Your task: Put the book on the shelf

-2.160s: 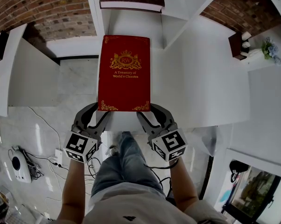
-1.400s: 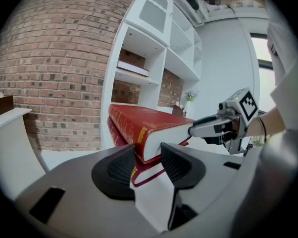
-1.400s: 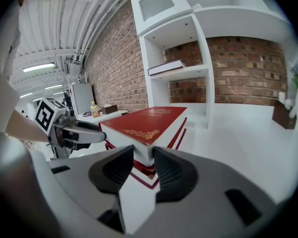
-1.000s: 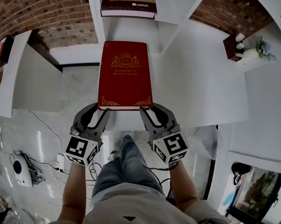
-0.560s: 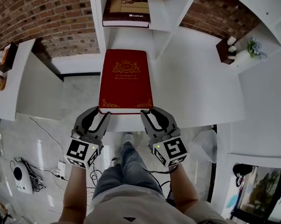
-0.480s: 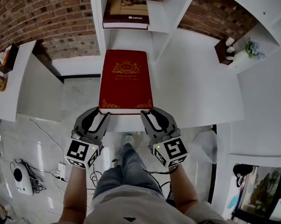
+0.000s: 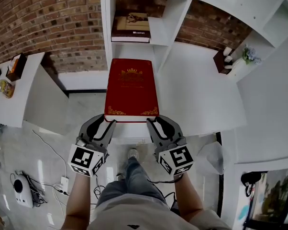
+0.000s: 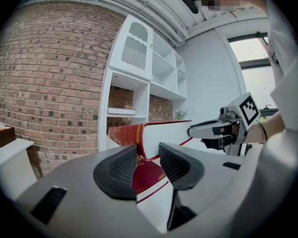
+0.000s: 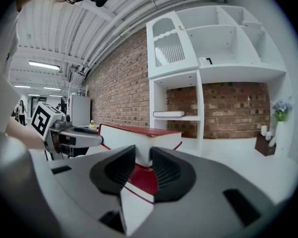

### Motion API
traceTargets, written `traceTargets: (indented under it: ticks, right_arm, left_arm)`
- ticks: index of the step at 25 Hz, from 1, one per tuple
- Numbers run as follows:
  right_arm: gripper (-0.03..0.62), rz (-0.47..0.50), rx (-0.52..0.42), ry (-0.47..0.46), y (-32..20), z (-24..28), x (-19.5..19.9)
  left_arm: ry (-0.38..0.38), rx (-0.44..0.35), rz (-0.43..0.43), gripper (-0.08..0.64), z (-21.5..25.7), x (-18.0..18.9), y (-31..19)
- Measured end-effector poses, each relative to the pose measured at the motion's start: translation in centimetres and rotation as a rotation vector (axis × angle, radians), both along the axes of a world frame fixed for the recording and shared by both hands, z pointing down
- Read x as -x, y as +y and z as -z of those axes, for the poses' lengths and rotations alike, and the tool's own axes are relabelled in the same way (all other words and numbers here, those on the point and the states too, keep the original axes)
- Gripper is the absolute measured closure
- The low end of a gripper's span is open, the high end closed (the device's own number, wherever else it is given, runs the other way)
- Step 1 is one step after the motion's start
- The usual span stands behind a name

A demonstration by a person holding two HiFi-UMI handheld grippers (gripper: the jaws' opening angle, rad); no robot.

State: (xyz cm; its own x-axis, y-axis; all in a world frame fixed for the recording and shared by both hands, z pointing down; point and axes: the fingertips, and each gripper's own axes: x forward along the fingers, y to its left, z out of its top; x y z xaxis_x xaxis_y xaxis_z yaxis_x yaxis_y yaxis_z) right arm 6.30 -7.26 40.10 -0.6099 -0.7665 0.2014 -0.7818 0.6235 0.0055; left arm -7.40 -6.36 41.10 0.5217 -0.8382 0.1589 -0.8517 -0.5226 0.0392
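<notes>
A red hardback book (image 7: 131,86) with gold print is held flat in the air in front of the white shelf unit (image 7: 105,37). My left gripper (image 7: 107,123) is shut on its near left corner, and my right gripper (image 7: 154,123) is shut on its near right corner. In the left gripper view the book (image 8: 161,133) juts out between the pads of my left gripper (image 8: 148,157). In the right gripper view the book (image 9: 139,133) sits the same way in my right gripper (image 9: 143,157). A brown book (image 7: 131,27) lies in the shelf compartment just beyond.
A wide white counter (image 7: 201,90) runs to the right of the shelf, with a dark box (image 7: 220,60) and a small plant (image 7: 248,55) at its far end. At left a white side table (image 7: 19,97) carries a tissue box (image 7: 16,61). Cables (image 7: 38,186) lie on the floor.
Both grippers have lifted the book upward in front of the shelf, still gripping its near corners. More of the shelf's upper compartments has come into the head view.
</notes>
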Motion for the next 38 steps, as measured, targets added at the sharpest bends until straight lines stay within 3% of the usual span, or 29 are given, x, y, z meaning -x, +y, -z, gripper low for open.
traceTargets:
  ticks: [21, 38]
  right_arm:
    - [0.483, -0.035, -0.148, -0.025, 4.7, 6.6, 1.1]
    - [0.485, -0.057, -0.226, -0.038, 3.3, 10.3, 1.3]
  left_arm:
    - [0.013, -0.146, -0.007, 0.410, 6.5, 1.2, 4.5]
    - [0.025, -0.224, -0.012, 0.410, 10.1, 1.4, 2.8]
